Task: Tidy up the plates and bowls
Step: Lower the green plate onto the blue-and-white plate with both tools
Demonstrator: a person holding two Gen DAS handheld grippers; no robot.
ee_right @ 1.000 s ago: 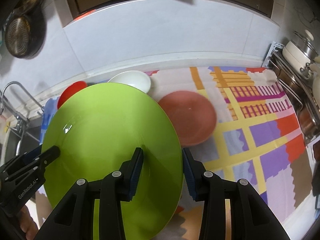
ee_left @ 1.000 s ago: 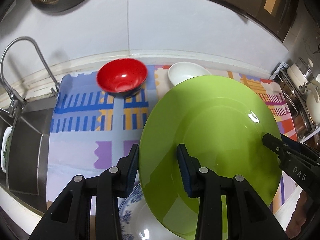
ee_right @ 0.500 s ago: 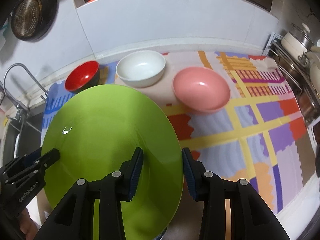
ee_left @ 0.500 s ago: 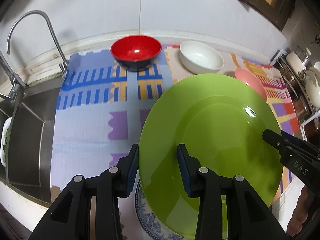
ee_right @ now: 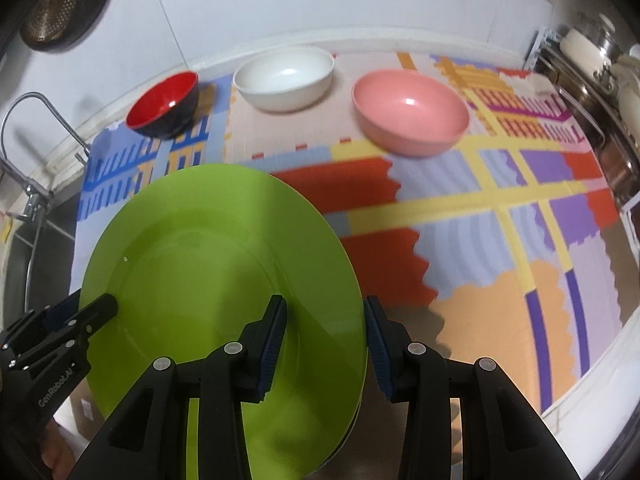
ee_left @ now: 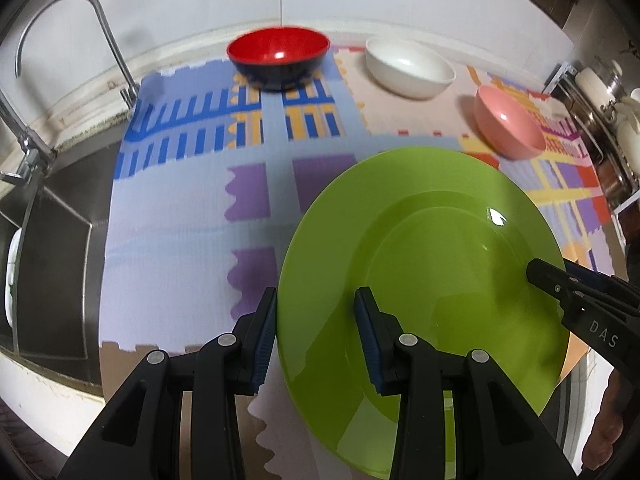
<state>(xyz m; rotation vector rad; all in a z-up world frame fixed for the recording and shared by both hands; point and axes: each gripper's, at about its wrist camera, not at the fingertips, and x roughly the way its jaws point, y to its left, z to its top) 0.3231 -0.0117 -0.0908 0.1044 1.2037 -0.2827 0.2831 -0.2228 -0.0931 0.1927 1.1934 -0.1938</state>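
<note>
A large green plate [ee_left: 440,260] is carried between both grippers, tilted above the patterned mat [ee_left: 180,240]. My left gripper [ee_left: 316,336] is shut on the plate's left rim, one pad above and one below. My right gripper [ee_right: 324,340] is shut on the opposite rim [ee_right: 352,280]. Each gripper's tip also shows in the other view: the right gripper [ee_left: 536,272] and the left gripper [ee_right: 100,306]. Along the back of the mat stand a red bowl [ee_left: 279,52], a white bowl [ee_left: 410,68] and a pink bowl [ee_left: 508,124], all upright and empty.
A steel sink [ee_left: 52,240] with a faucet [ee_left: 60,4] lies left of the mat. A rack with pots [ee_right: 600,60] lines the right side. A dark pan [ee_right: 56,8] hangs on the white wall. A hand [ee_left: 604,436] shows behind the right gripper.
Both grippers carried the green plate back toward the counter's near edge and lower. The bowls now sit farther off, and the blue patterned plate under the green one has left view.
</note>
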